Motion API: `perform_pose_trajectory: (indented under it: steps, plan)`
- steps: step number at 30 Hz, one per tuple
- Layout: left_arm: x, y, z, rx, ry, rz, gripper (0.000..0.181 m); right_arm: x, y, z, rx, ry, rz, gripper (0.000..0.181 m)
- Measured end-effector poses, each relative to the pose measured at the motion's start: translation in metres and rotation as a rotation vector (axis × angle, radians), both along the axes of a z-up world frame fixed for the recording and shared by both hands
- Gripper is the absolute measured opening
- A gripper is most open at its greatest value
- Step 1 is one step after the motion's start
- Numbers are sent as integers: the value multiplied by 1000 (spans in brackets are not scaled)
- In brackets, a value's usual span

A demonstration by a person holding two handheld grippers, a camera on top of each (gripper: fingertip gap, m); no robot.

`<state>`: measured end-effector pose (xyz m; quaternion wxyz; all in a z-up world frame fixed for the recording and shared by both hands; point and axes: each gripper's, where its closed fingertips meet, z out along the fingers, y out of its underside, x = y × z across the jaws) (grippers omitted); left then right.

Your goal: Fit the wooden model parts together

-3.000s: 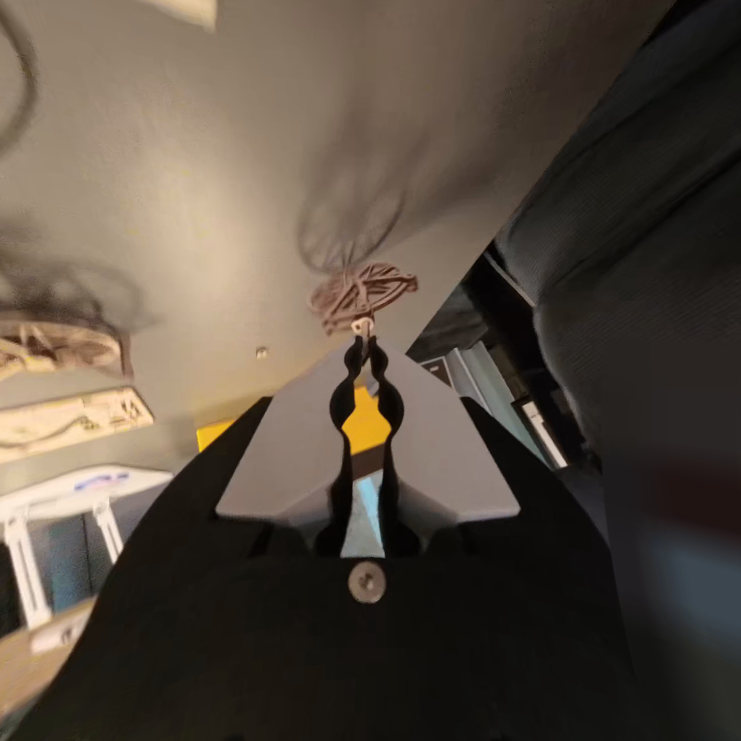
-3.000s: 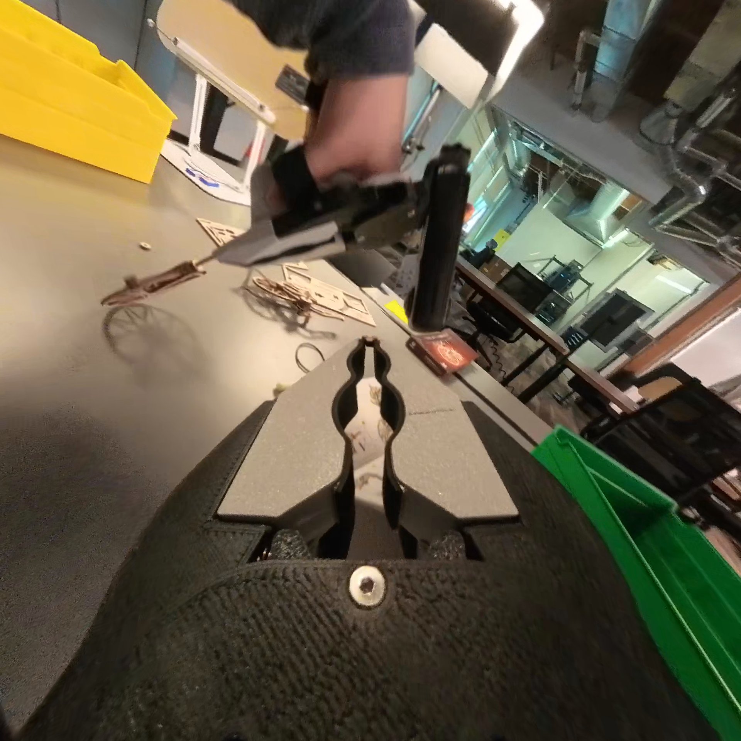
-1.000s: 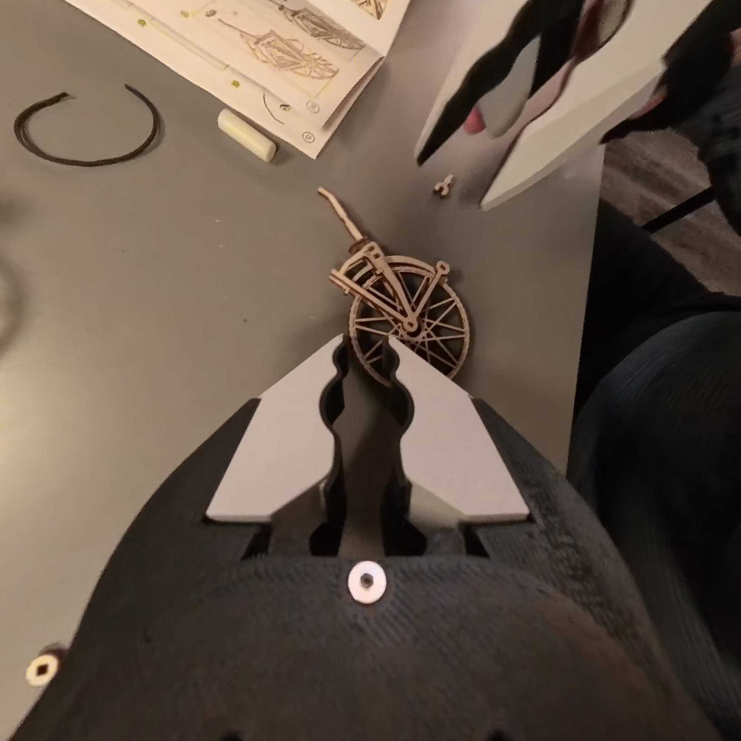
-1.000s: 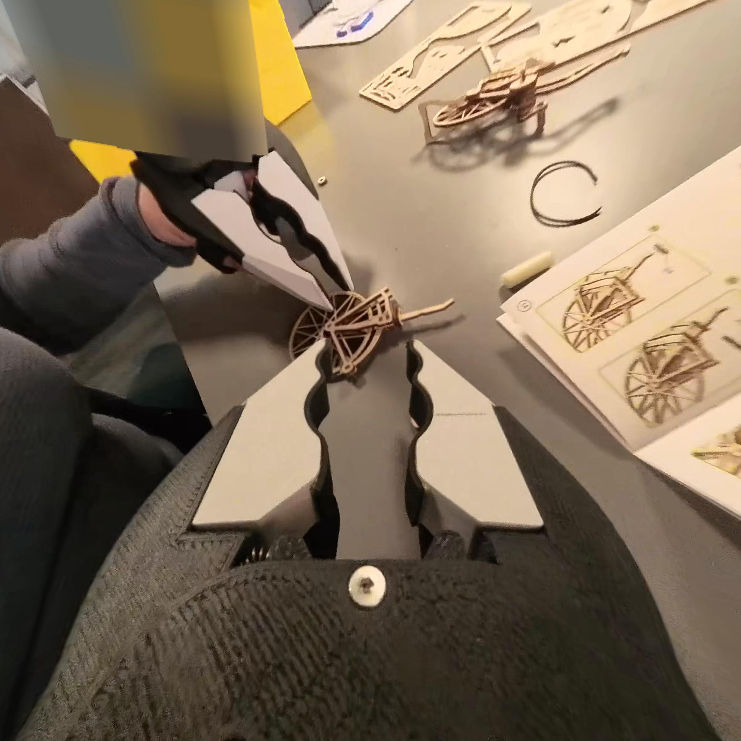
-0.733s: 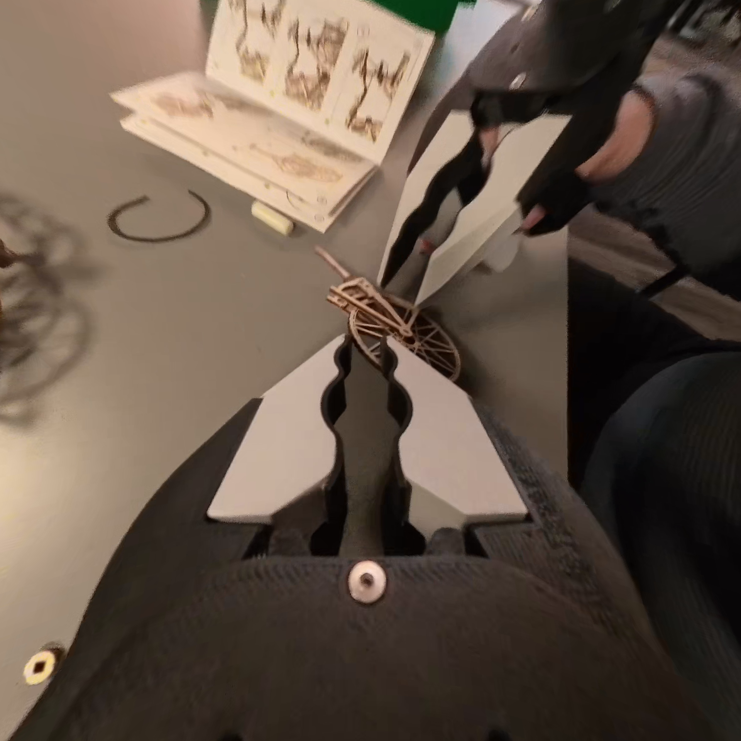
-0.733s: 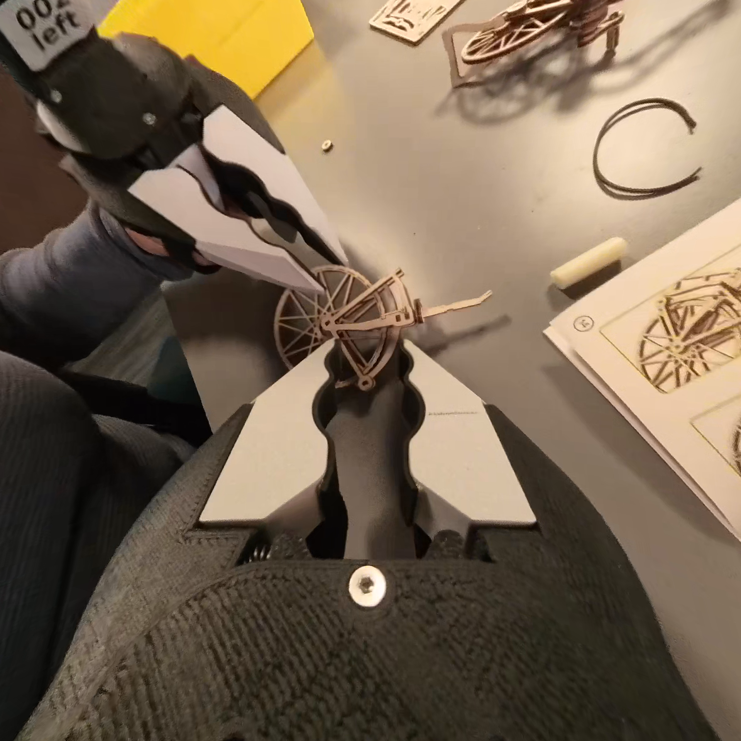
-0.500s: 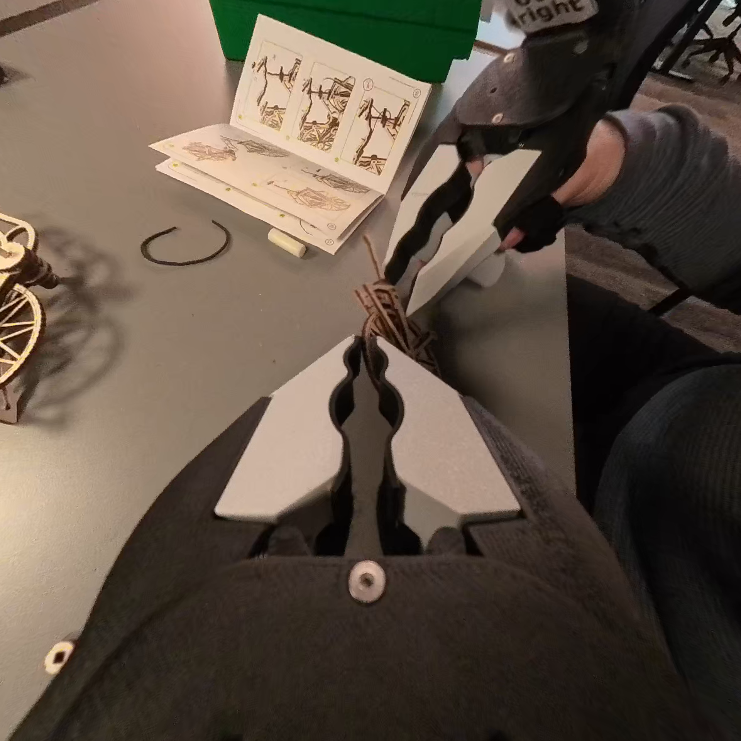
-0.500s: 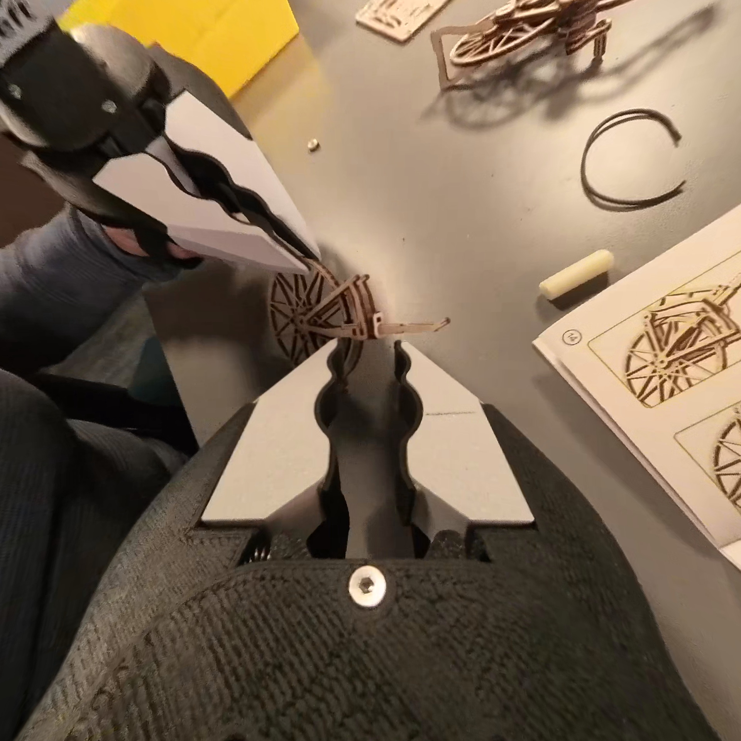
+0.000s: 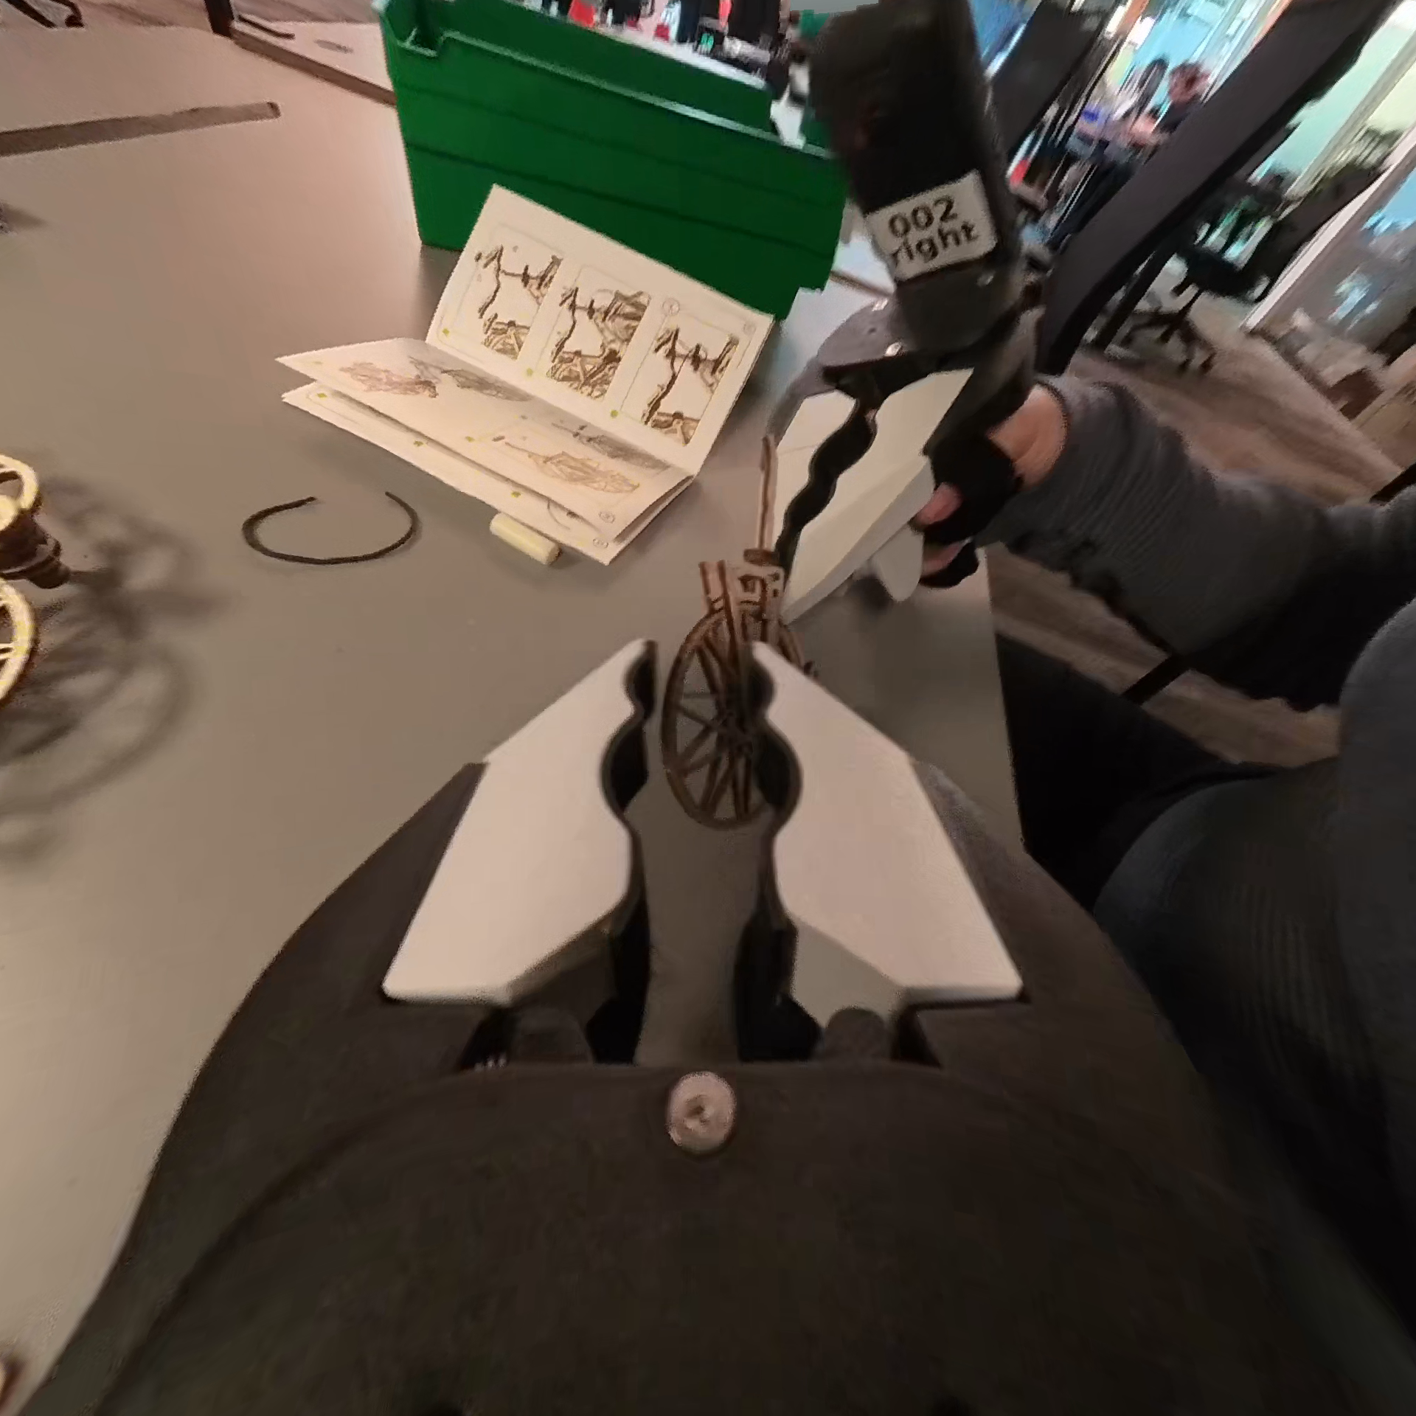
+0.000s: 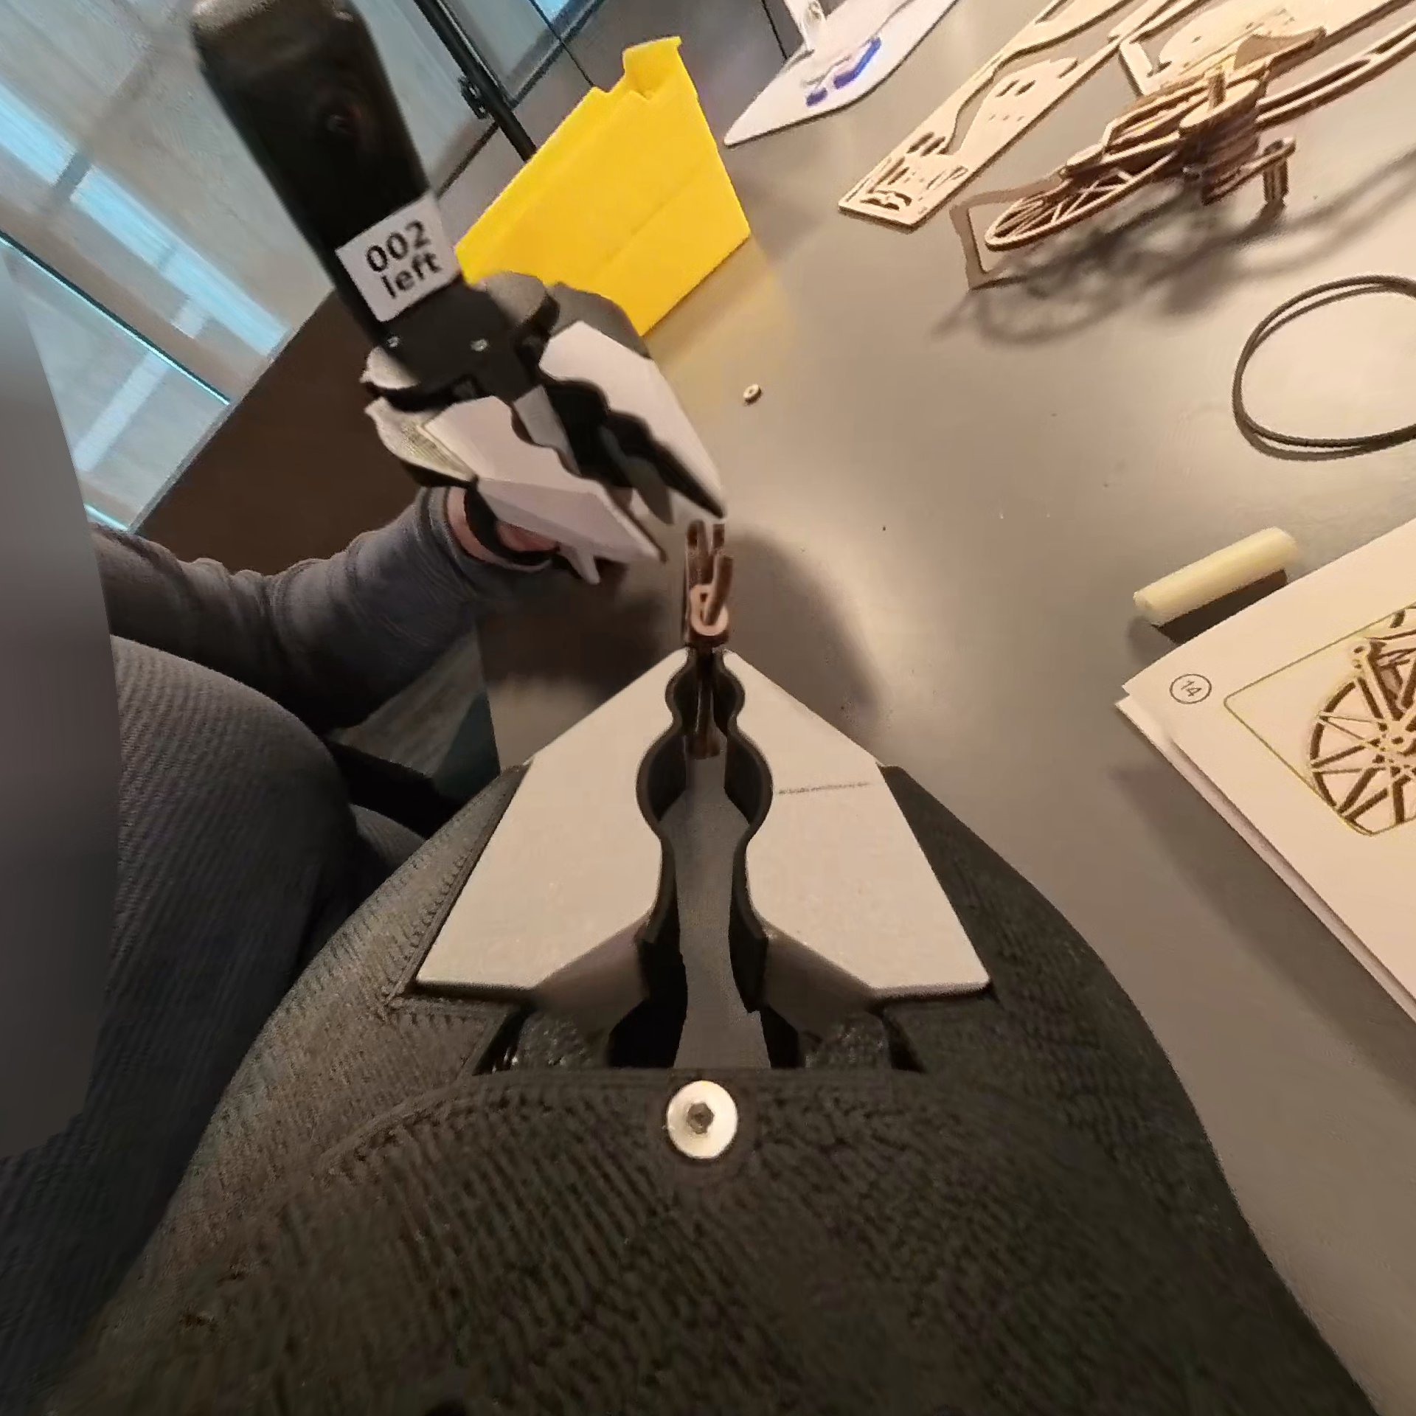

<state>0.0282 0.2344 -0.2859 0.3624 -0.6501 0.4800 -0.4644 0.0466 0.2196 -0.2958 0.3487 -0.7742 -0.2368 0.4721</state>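
A small wooden spoked wheel with a fork and a long stem (image 9: 720, 724) stands upright just above the grey table (image 9: 306, 766), near its edge. My right gripper (image 10: 705, 663) is shut on the part's lower end, seen edge-on in the right wrist view (image 10: 706, 582). In the left wrist view the right gripper (image 9: 783, 582) grips at the fork. My left gripper (image 9: 705, 651) is open, with a finger on each side of the wheel. It also shows in the right wrist view (image 10: 689, 529), its tips beside the part's top.
An open instruction booklet (image 9: 536, 398) lies ahead, with a cream stick (image 9: 525, 529), a black ring (image 9: 329, 529) and a green bin (image 9: 613, 153). A partly built wooden model (image 10: 1149, 153), cut-out sheets (image 10: 958, 153), a yellow bin (image 10: 613, 199) and a small nut (image 10: 753, 393) lie farther off. The person's legs are past the table edge.
The right gripper has closed on the wheel part and holds it upright. The left gripper, nearly closed at the wheel half a second ago, has opened. Both views have tilted up.
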Motion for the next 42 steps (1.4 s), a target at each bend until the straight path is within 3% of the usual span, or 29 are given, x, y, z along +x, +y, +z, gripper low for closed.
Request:
perform_pose_trajectory:
  steps: [3, 8, 13, 19, 22, 25, 29, 34, 42]
  plan:
    - [7, -10, 9, -113, -81, -69, 42, -1, -5, 8, 19, 34, 27, 0]
    - [19, -26, 15, -328, -131, -217, 43, -4, -15, 18, 44, 72, 90, 0]
    - [28, -41, 17, -432, -158, -321, 28, -6, -20, 21, 69, 61, 114, 0]
    - [31, -40, 22, -462, -190, -329, 9, -7, -22, 21, 107, 43, 114, 0]
    - [28, -36, 26, -477, -221, -319, 9, 1, -15, 26, 156, 34, 26, 14]
    - [24, -26, 27, -483, -252, -277, 8, 30, -11, 33, 226, -4, -85, 18]
    - [24, -25, 28, -474, -261, -265, 8, 72, -12, -2, 271, -296, -142, 18]
    - [26, -28, 23, -455, -230, -272, 9, 77, -22, -36, 327, -550, -24, 16]
    - [26, -28, 22, -462, -224, -276, 9, 73, -16, -46, 330, -578, 64, 7]
